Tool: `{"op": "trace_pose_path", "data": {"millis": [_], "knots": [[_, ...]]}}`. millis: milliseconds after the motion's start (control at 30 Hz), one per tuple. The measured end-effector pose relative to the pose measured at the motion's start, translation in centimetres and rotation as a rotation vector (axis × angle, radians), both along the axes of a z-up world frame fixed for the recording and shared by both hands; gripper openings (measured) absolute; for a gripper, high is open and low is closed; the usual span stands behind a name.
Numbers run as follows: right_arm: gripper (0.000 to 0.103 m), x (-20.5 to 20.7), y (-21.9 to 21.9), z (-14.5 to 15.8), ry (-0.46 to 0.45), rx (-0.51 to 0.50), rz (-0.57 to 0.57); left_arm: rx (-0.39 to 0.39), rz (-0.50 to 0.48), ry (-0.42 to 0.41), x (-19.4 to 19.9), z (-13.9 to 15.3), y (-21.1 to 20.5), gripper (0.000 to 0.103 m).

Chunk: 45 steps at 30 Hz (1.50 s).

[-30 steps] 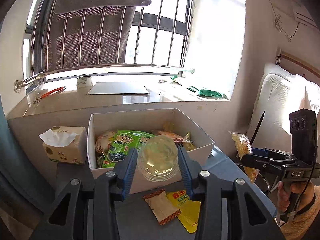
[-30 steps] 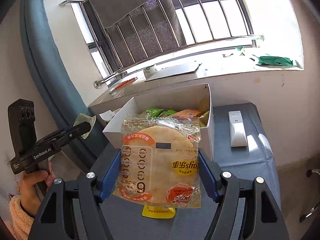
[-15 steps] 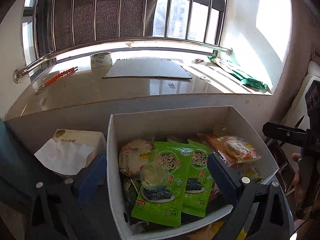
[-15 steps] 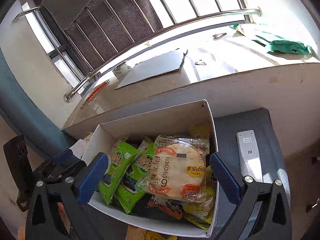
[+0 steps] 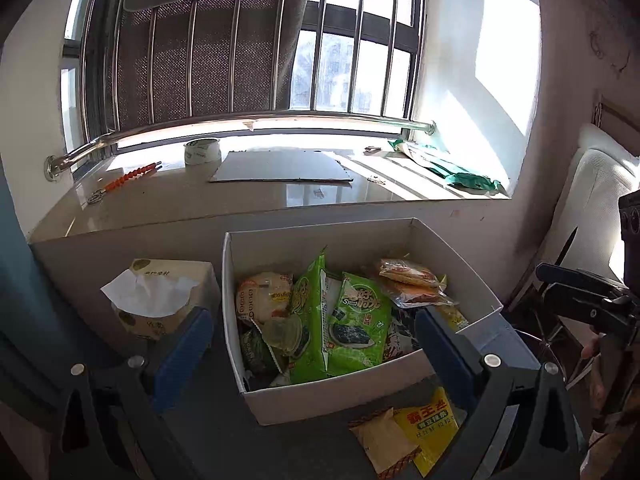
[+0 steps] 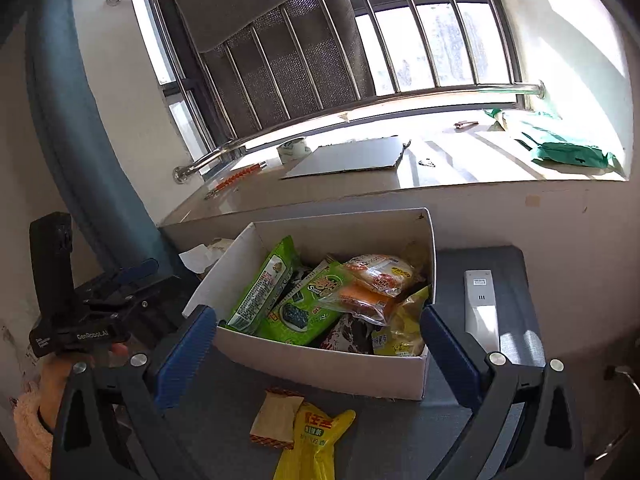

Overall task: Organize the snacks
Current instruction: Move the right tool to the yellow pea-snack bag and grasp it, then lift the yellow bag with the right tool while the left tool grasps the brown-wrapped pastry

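**Clearance around the snack box**

White box: open top, filled with packets, walls upright. Front: bare grey table strip, crossed by tan packet and yellow packet. Left: tissue box just beside. Right: white remote. Behind: windowsill wall close.

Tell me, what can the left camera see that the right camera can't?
Only the left wrist view shows the whole tissue box beside the white box, and the clear jelly cup lying among the snacks; the right view catches just a bit of tissue. Only the right wrist view shows the white remote on the grey table. Both show the white box full of snacks, the green seaweed packs, and the yellow packet and tan packet still outside it. Both hand-held grippers are open and empty.
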State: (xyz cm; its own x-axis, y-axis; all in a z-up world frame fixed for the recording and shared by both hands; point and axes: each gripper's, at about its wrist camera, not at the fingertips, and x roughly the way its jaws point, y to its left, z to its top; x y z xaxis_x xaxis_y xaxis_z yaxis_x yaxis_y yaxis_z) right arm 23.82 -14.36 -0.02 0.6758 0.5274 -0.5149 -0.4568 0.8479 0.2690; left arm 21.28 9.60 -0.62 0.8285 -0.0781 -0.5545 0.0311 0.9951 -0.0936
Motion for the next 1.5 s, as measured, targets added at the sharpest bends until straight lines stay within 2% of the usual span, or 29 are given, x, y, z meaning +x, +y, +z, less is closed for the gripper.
{"op": "trace_pose_path", "data": {"millis": [100, 233, 467, 600, 767, 933, 1133, 1200, 1300, 1367, 1400, 1433, 1500], "knots": [[0.103, -3.7, -0.3, -0.9, -0.046, -0.015, 0.012, 0.013, -0.001, -0.037, -3.8, -0.1, -1.3, 0.103], [0.103, -7.6, -1.2, -3.5, -0.050, -0.045, -0.012, -0.017, -0.021, -0.060, -8.8, -1.4, -2.9, 0.103], [0.103, -13.4, -3.5, -10.5, 0.081, -0.035, -0.072, -0.124, 0.011, -0.042, -15.9, -6.4, -4.9, 0.103], [0.103, -14.8, -2.8, -12.7, 0.136, -0.073, -0.018, -0.136, 0.009, -0.025, -17.4, -7.6, -5.7, 0.103], [0.103, -13.9, -2.0, -12.9, 0.127, -0.086, -0.019, -0.133, 0.015, -0.045, -17.7, -7.2, -5.6, 0.103], [0.103, -10.5, 0.0, -12.9, 0.120, -0.128, 0.036, -0.144, 0.007, -0.038, -17.7, -7.6, -5.6, 0.103], [0.103, -4.7, 3.0, -14.3, 0.197, -0.206, 0.102, -0.160, 0.017, -0.008, -17.5, -8.5, -4.9, 0.103], [0.103, -3.4, 3.8, -14.9, 0.208, -0.240, 0.117, -0.168, 0.026, 0.011, -17.5, -9.0, -4.7, 0.103], [0.103, -2.2, 4.6, -15.6, 0.248, -0.240, 0.146, -0.168, 0.043, 0.024, -17.3, -9.6, -4.2, 0.103], [0.092, -1.9, 4.9, -16.2, 0.265, -0.236, 0.169, -0.182, 0.047, 0.044, -17.0, -10.1, -4.0, 0.103], [0.071, -2.0, 5.1, -16.2, 0.235, -0.270, 0.145, -0.189, 0.050, 0.050, -16.9, -10.2, -3.9, 0.103], [0.033, -2.2, 5.2, -16.2, 0.224, -0.303, 0.139, -0.192, 0.051, 0.053, -16.8, -10.4, -3.8, 0.103], [0.030, -2.4, 4.8, -16.0, 0.230, -0.273, 0.139, -0.181, 0.050, 0.061, -16.8, -10.6, -3.9, 0.103]]}}
